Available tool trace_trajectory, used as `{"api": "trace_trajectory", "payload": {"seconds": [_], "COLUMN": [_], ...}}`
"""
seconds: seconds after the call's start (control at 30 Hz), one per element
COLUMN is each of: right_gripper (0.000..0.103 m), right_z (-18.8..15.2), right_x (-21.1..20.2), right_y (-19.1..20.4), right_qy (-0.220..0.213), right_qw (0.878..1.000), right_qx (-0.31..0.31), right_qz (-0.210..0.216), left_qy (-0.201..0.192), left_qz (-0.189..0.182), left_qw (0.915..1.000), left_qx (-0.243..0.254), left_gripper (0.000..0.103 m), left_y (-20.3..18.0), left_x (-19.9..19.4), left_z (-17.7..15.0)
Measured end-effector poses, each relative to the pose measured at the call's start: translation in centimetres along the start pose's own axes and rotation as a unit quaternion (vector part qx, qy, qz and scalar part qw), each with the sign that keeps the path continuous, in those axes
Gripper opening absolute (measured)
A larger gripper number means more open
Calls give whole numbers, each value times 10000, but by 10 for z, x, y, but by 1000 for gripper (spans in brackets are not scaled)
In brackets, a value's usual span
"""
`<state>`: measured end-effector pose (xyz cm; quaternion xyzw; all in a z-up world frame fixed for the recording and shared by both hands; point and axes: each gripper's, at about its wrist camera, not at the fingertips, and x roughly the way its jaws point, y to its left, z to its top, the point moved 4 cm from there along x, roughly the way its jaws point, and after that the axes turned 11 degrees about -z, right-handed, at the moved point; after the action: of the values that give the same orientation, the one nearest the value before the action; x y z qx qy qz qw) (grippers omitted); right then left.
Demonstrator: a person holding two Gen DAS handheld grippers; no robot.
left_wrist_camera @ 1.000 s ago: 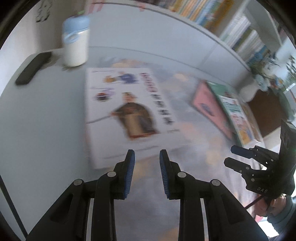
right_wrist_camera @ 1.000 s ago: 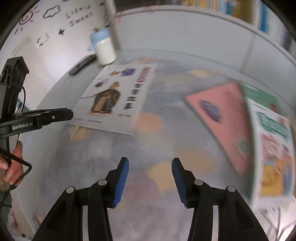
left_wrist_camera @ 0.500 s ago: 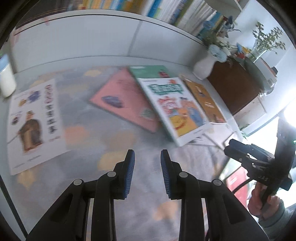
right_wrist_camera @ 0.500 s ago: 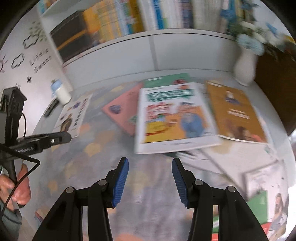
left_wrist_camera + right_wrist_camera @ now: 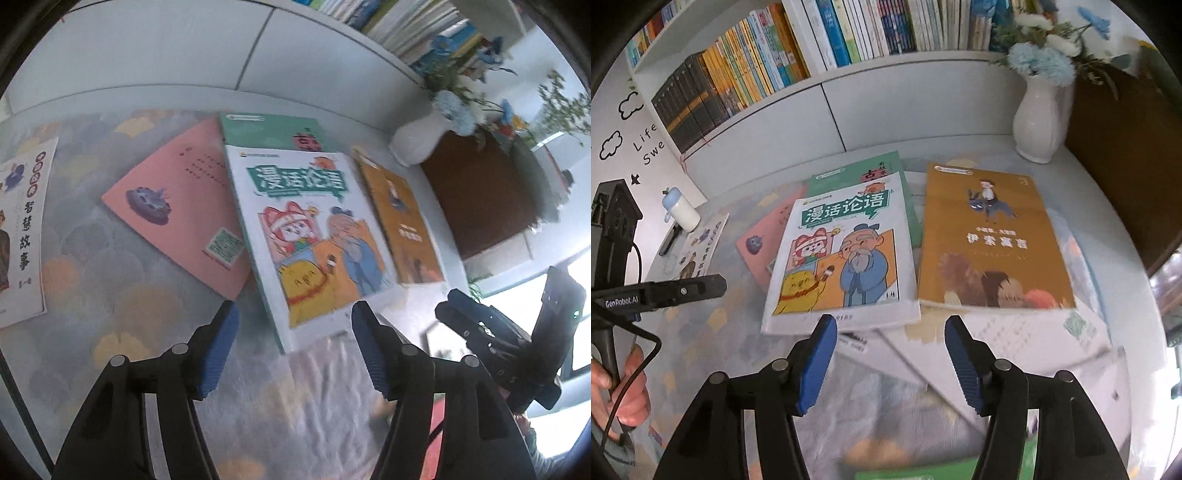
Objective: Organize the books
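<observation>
I am holding both grippers, left (image 5: 293, 345) and right (image 5: 888, 356), released and empty above the table (image 5: 1108, 206). The cartoon book (image 5: 846, 254) is lying on the green book (image 5: 849, 173) and pink book (image 5: 177, 210). Risk: pinching its edge may drag those underneath.

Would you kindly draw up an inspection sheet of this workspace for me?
Surface: patterned cloth over the table.
Job's things: comic book overlaps green book and pink book; orange book beside it; white book apart at left.
Clutter: bottle, remote, vase.
Grippers: left gripper and right gripper both open, holding nothing.
Cables: black cable on the left gripper's handle.
Surroundings: bookshelf behind, wooden cabinet at right.
</observation>
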<state>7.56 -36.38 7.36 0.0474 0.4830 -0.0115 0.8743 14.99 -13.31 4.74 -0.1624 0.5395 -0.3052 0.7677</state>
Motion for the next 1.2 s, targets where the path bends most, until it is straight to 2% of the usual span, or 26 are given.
{"api": "trace_trajectory", "payload": {"seconds": [0.07,0.13,0.27,0.5,0.63,0.73,0.83,0.93,1.03,1.2], "right_gripper": [58,45,42,39,38,39,39,39,39,39], "right_z": [8,17,37,57,64,65,62,59,52,24], "right_x": [16,29,60,98,104,111,114,110,99,77], "right_y": [-1,-1,-1,6,12,18,23,23,31,64], "right_qy": [0,-23,96,238,154,290,270,321,309,467], "right_qw": [10000,10000,9997,9991,9988,9979,9975,9975,9963,9916], "right_qx": [31,37,23,-242,-421,-445,-600,-510,-679,-894], "right_qz": [38,83,218,245,190,382,248,375,436,814], "left_qy": [-39,-36,83,171,245,218,170,160,150,179], "left_qz": [43,46,75,-49,-146,-149,-150,-166,-245,16], "left_qw": [10000,9999,9997,9992,9988,9990,9991,9990,9986,9975], "left_qx": [-58,-103,-231,-370,-394,-353,-364,-383,-449,-679], "left_gripper": [57,50,44,43,43,43,43,43,43,43], "left_y": [5,8,21,31,32,30,31,33,38,60], "left_x": [8,14,32,53,63,64,62,55,38,-1], "left_z": [4,7,15,25,26,26,25,19,3,-47]}}
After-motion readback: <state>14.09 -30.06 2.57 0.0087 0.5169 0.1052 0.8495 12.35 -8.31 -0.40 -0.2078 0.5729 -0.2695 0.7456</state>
